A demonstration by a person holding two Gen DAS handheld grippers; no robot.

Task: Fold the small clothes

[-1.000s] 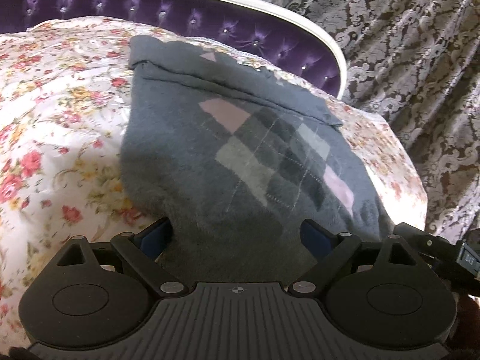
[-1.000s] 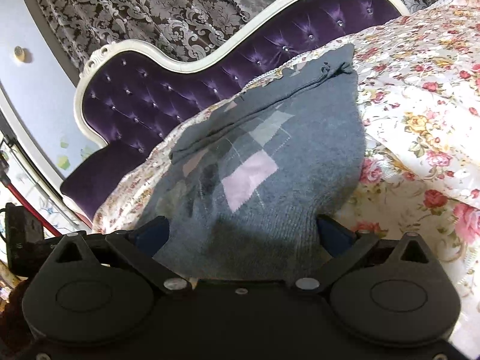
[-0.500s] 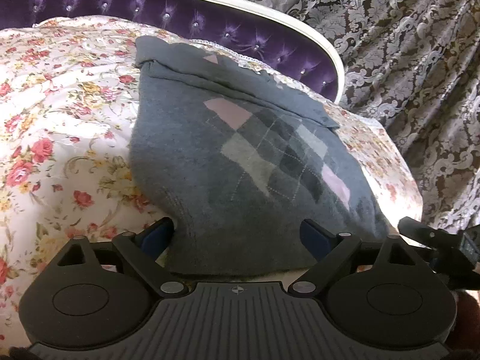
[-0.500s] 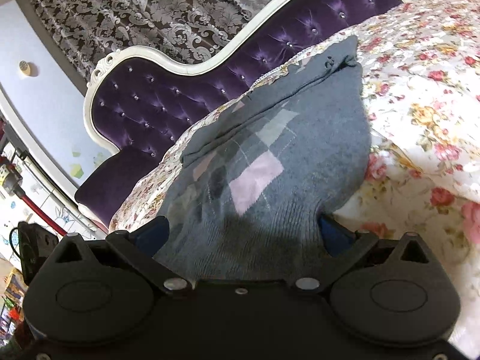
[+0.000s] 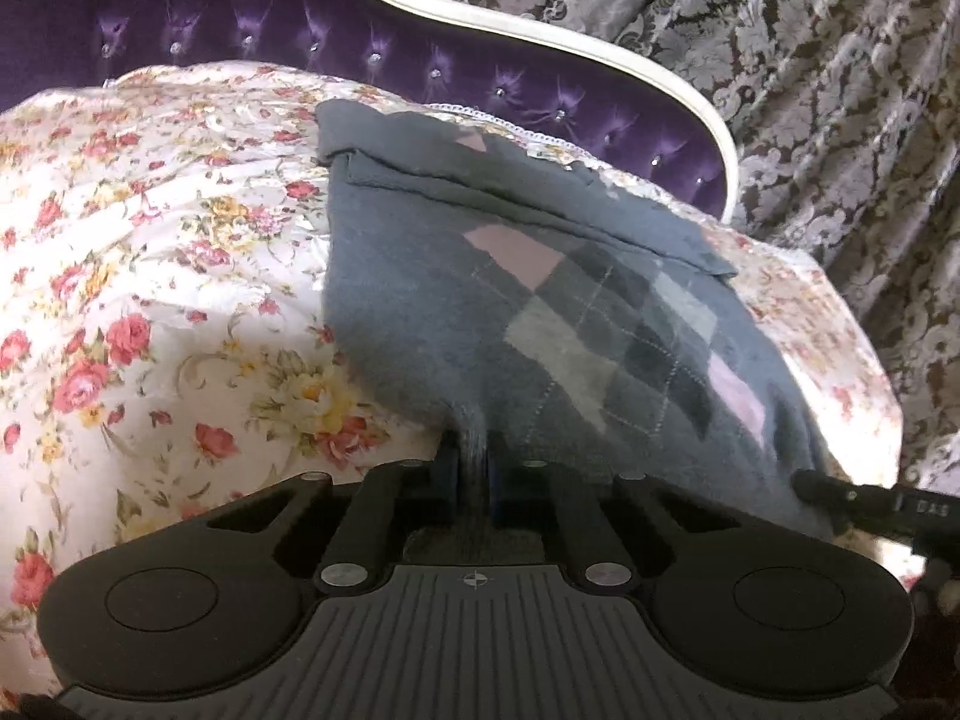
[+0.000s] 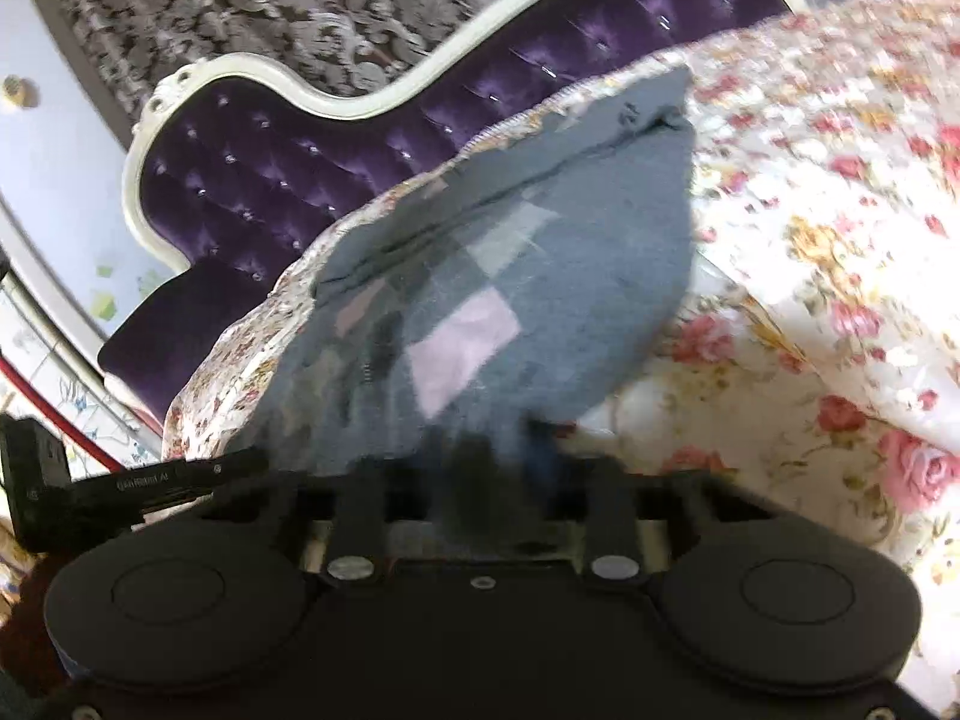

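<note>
Two grippers are pinching the near hem of one grey argyle sweater point(image 5: 540, 312), which is lying on the floral bedspread point(image 5: 150, 276) with its far edge already folded toward the purple headboard point(image 5: 252, 30). On the left, the left gripper point(image 5: 472, 468) is holding a tuft of knit between narrow fingers point(image 5: 445, 471), near the hem's left corner. The garment is stretching straight ahead from both tools, its long axis running away toward the headboard, so any fold would likely carry the hem forward. On the right, the right gripper point(image 6: 498, 462) is blurred, yet its fingers point(image 6: 540, 450) are sitting close together with cloth bunched between them. Both tools are pointing low and level along the bed.
</note>
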